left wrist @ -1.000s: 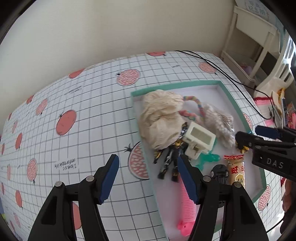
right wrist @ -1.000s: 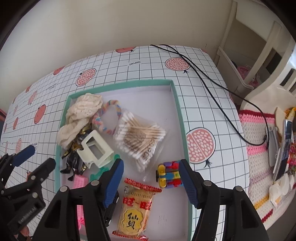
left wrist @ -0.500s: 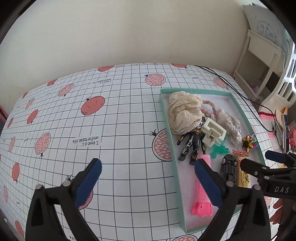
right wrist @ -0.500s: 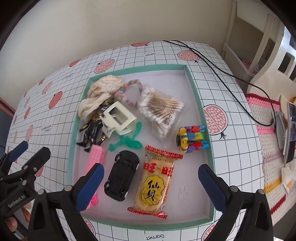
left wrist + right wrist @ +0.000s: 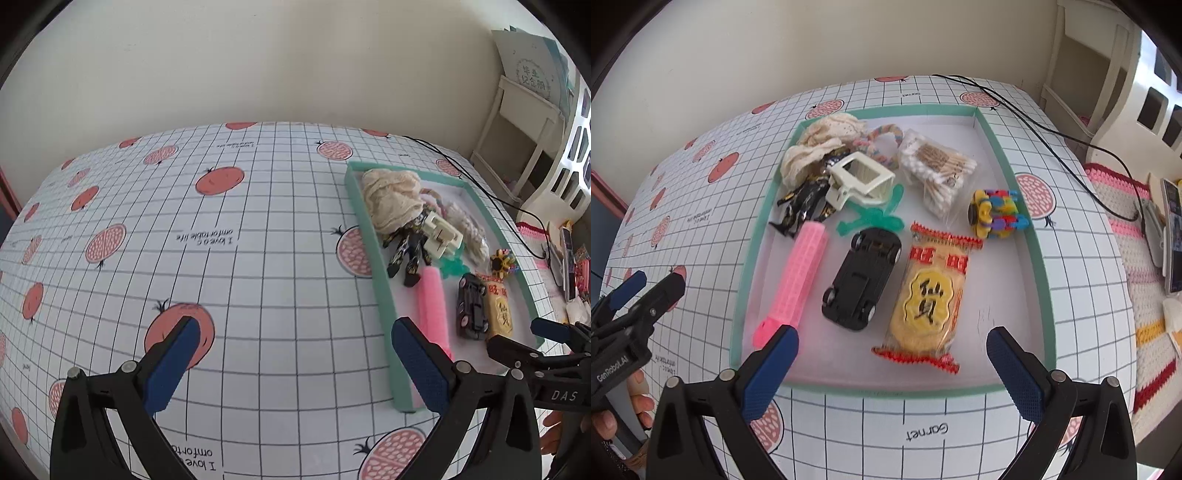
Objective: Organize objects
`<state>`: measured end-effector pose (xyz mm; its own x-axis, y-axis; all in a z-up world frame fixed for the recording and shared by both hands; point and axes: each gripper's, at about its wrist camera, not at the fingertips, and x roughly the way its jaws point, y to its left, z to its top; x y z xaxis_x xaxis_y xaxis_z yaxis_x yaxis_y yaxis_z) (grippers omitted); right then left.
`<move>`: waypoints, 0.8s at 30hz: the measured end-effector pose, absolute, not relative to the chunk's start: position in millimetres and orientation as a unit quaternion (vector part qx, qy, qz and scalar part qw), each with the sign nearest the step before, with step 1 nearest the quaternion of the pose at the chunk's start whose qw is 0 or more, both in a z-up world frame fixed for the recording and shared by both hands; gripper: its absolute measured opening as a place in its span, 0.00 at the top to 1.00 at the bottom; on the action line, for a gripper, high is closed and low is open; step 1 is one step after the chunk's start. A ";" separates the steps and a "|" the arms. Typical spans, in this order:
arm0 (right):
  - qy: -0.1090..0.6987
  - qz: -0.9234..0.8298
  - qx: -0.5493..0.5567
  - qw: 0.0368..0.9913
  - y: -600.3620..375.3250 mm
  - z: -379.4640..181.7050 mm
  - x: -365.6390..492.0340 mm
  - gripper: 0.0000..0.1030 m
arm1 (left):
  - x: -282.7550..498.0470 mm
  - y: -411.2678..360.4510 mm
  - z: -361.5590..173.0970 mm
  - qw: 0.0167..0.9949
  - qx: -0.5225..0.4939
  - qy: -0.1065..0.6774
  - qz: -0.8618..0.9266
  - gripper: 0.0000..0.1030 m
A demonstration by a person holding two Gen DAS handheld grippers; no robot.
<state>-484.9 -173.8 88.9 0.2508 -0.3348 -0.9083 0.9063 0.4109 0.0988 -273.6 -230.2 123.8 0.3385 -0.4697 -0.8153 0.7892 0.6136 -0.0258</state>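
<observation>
A teal-rimmed tray [image 5: 1039,258] on the table holds a pink roller [image 5: 796,280], a black toy car [image 5: 862,278], a yellow snack packet [image 5: 929,301], a colourful block toy [image 5: 997,218], a bag of cotton swabs [image 5: 938,166], a white clip [image 5: 860,182], a green piece [image 5: 871,219], a black-gold figure [image 5: 803,203], a cream cloth [image 5: 820,144] and a pastel ring [image 5: 882,144]. My right gripper [image 5: 892,358] is open and empty above the tray's near edge. My left gripper [image 5: 295,354] is open and empty over the tablecloth, left of the tray [image 5: 373,254].
The table has a white grid cloth with pomegranate prints [image 5: 221,181]. A black cable [image 5: 1045,133] runs along the table's right side. A striped crochet mat [image 5: 1137,258] with a phone lies to the right. A white shelf [image 5: 517,129] stands by the wall.
Both grippers have pulled back from the tray and opened wide. The block toy that sat between the right fingers now lies in the tray.
</observation>
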 end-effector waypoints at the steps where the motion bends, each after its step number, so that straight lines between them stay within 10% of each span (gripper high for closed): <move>1: 0.433 -0.432 0.329 0.719 -170.7 87.7 -486.0 0.00 | -274.0 -226.2 120.0 0.795 0.193 0.418 -0.395 0.00; 24: 0.443 -0.436 0.293 0.726 -128.7 55.7 -491.4 0.00 | -277.3 -179.9 64.2 0.782 0.223 0.434 -0.388 0.00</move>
